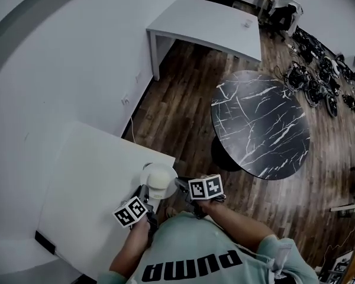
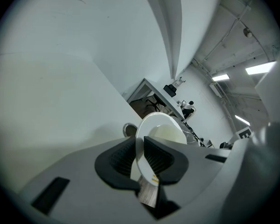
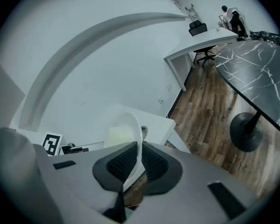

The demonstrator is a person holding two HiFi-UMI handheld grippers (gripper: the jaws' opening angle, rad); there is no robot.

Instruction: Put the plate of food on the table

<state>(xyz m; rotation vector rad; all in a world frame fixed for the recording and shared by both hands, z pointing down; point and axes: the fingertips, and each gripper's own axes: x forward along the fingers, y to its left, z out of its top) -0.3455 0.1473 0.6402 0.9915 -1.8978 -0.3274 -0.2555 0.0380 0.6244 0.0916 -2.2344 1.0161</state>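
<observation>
A wood floor (image 1: pixel 183 93) runs under everything. A white bench (image 1: pixel 89 182) fills the lower left of the head view, against the wall. A round marble table (image 1: pixel 260 123) stands well apart from it to the right, and a white desk (image 1: pixel 207 25) sits farther back.

The person's torso (image 1: pixel 201 253) shows at the bottom edge, with both arms reaching forward. The left gripper (image 1: pixel 145 193) and right gripper (image 1: pixel 178 184) meet at the bench's near corner, one on each side of the plate (image 1: pixel 158 179).

The plate hangs over that corner; whether it touches the bench cannot be told. The left gripper's fingers (image 2: pixel 119 160) pinch its rim on one side, and the right gripper's fingers (image 3: pixel 119 164) pinch the rim opposite.

A pale mound of food (image 1: pixel 160 174) lies on the plate.
</observation>
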